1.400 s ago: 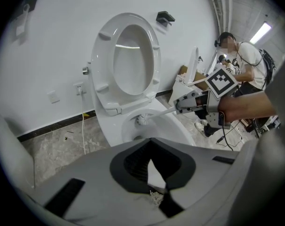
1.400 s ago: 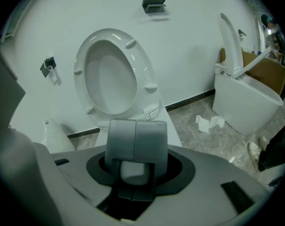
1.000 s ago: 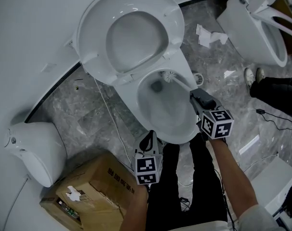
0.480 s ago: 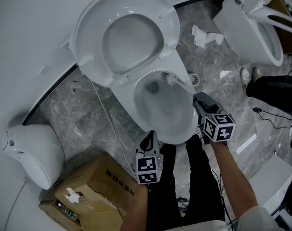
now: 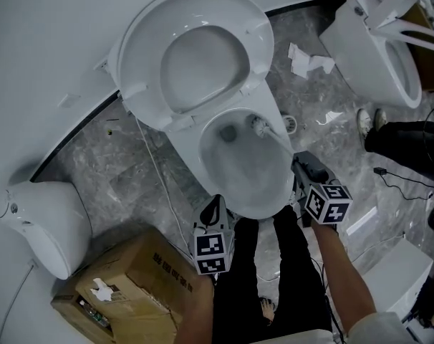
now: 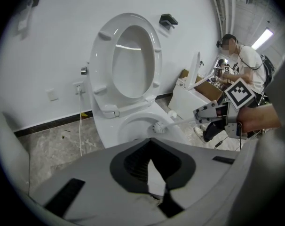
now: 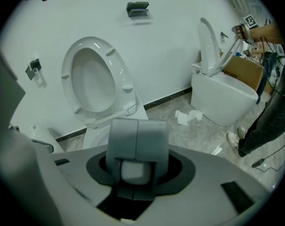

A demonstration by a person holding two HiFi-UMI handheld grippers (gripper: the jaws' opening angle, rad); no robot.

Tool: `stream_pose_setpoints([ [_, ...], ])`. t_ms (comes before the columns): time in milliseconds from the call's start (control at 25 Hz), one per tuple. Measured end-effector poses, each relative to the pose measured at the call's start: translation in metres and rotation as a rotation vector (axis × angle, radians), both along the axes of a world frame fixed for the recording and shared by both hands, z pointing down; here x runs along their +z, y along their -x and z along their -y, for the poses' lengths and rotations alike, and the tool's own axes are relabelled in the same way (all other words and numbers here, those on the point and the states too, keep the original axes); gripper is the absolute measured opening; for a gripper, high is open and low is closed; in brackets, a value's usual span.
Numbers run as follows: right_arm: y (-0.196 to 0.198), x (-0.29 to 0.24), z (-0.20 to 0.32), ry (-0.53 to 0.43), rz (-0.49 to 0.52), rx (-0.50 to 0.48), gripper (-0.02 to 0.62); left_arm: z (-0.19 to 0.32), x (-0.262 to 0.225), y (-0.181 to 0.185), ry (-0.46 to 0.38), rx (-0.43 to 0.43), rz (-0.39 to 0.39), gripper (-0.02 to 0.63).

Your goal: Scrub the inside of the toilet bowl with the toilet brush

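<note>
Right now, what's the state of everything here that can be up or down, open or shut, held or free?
toilet seat: raised.
toilet bowl: uncovered, brush head inside.
toilet brush: held by its handle, head against the bowl's far inner wall.
right gripper: shut on the toilet brush handle.
left gripper: shut, empty, near the bowl's front rim.
second toilet: seat raised.

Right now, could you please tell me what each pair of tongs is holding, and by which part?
The right tongs grip the toilet brush by the end of its handle. The left tongs are closed and hold nothing.
</note>
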State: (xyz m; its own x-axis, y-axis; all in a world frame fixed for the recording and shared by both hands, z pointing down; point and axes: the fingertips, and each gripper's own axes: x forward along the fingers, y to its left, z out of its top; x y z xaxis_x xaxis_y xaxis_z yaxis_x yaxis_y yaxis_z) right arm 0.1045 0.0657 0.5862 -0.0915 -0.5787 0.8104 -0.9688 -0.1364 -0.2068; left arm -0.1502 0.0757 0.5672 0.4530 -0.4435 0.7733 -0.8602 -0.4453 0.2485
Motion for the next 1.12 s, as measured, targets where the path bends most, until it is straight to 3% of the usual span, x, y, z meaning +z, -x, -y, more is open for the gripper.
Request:
stream_pose_setpoints([
  [680,-0.012,-0.004,-0.037,0.041,-0.015,-0.032,0.187,-0.018,-0.01,-0.014,-0.012,-0.041,-0.003,0.029],
  [880,-0.015,-0.003,-0.052,0.05,-0.004,-0.027,0.187,-0.031,-0.012,-0.023,-0.029,0.007,0.012,0.029],
  [1120,-0.019,-0.006,-0.071,0.056,0.007,-0.046,0.187,-0.042,-0.013,-0.027,-0.032,-0.021,0.016,0.029],
])
